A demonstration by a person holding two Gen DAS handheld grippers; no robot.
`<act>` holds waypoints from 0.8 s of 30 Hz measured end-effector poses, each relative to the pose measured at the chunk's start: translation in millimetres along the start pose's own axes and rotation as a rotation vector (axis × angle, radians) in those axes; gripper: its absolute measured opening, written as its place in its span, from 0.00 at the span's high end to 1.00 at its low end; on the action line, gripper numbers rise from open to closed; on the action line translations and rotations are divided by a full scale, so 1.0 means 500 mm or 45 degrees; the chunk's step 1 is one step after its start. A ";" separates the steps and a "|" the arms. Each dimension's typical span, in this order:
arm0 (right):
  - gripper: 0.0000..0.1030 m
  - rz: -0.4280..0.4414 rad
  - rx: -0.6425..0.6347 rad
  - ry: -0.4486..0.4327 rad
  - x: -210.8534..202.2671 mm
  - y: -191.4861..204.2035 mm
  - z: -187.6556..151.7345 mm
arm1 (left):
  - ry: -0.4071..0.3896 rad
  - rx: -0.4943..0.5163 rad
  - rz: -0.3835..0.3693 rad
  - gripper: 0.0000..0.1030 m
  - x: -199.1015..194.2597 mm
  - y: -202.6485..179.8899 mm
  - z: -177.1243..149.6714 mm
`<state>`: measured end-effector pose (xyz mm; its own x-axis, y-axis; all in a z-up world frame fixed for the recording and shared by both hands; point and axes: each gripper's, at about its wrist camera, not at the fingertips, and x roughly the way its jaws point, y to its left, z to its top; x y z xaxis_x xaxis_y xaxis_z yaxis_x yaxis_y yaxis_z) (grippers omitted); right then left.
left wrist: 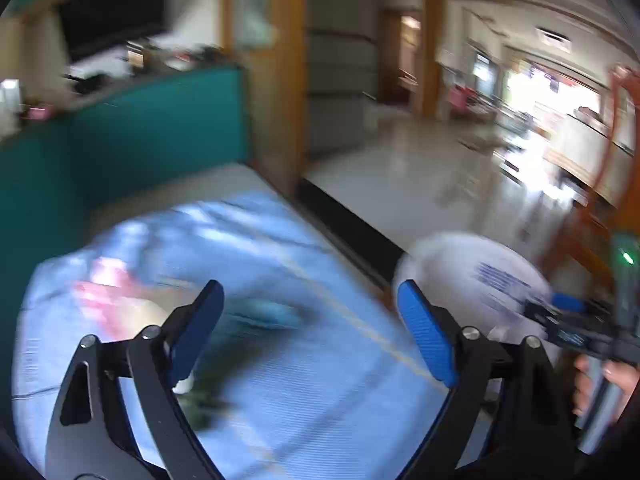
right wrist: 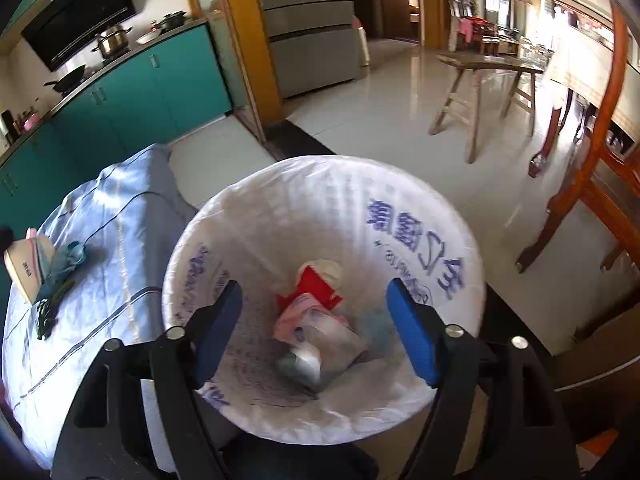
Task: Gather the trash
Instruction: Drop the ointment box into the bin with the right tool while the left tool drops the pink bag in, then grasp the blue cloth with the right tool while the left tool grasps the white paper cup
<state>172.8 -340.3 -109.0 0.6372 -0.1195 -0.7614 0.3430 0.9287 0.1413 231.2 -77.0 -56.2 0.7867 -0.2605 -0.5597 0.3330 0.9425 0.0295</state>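
One lined bin (right wrist: 324, 208) holds roughly three crumpled wrappers (right wrist: 316, 320), though they overlap. On the cloth-covered worktop (right wrist: 100, 280) lie one small carton (right wrist: 28, 268) and one teal wrapper (right wrist: 68, 264).

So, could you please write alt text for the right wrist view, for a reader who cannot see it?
The open right gripper hangs over a white-lined trash bin with crumpled wrappers at its bottom. Left of the bin, a surface under a pale blue cloth carries a small carton and teal scraps.
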 end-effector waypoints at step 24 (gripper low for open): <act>0.25 0.226 -0.339 0.031 0.001 0.265 0.001 | 0.113 -0.182 0.038 0.64 -0.105 0.229 -0.143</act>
<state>219.1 -217.4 -90.2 0.6528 0.0579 -0.7553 0.0332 0.9939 0.1049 190.8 59.7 -82.7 0.7441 -0.2184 -0.6314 0.2279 0.9714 -0.0673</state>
